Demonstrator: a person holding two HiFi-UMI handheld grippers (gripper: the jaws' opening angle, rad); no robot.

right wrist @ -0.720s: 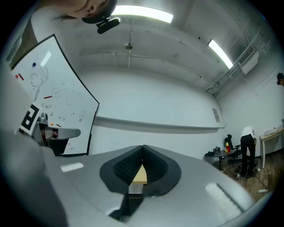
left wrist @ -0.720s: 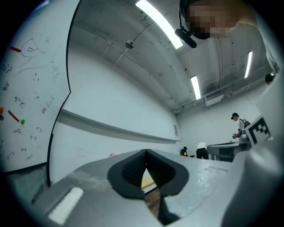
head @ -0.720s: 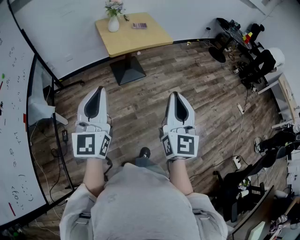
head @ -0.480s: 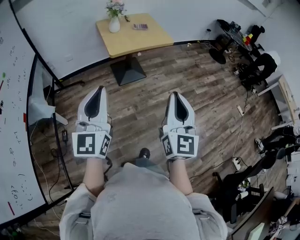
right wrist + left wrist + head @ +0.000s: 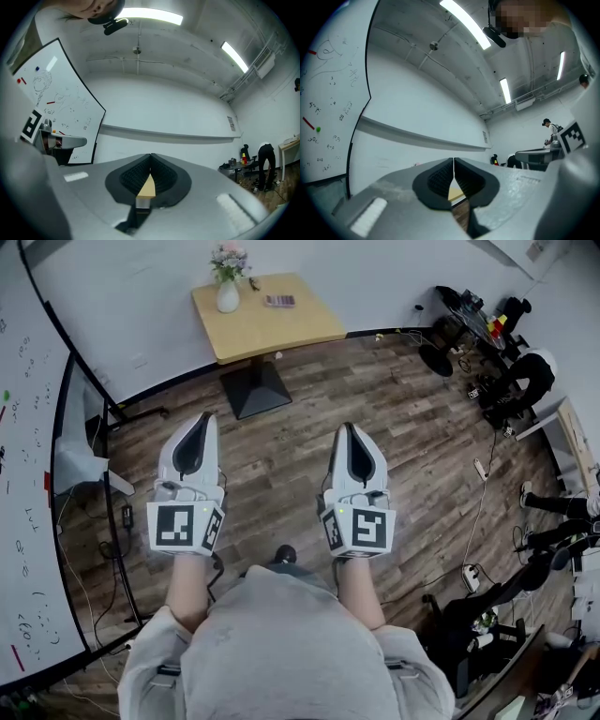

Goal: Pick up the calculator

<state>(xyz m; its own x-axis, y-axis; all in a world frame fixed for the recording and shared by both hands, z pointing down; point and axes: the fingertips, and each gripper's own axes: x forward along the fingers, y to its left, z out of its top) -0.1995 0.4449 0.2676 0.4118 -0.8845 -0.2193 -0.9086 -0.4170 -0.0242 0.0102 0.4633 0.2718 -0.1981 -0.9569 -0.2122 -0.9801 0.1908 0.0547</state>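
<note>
I hold both grippers out in front of me over the wood-plank floor (image 5: 281, 451), side by side. My left gripper (image 5: 199, 420) has its jaws pressed together with nothing between them; in the left gripper view the dark ribbed pads (image 5: 438, 178) meet along one thin seam. My right gripper (image 5: 350, 427) is closed the same way and empty, its pads (image 5: 133, 176) touching at the tip.

The calculator (image 5: 279, 301) lies flat on the small light-wood table (image 5: 272, 329) ahead of me, near the table's far edge by the white wall. It is well apart from both grippers, with open floor and the table's black base (image 5: 253, 385) in between. Seen from my head, it sits roughly on the line that runs forward between the two grippers. A white vase of flowers (image 5: 228, 289) stands to its left on the same top. Below each pair of closed jaws a sliver of that tabletop shows, but I cannot make out the calculator there.

As for writing, the whiteboard (image 5: 28, 484) on my left carries handwritten black marks with dabs of red and green, too small to read. The marker cubes bear only black-and-white square patterns. A small notice (image 5: 231, 123) hangs on the wall, its print illegible, and I can read no brand on the calculator.
</note>
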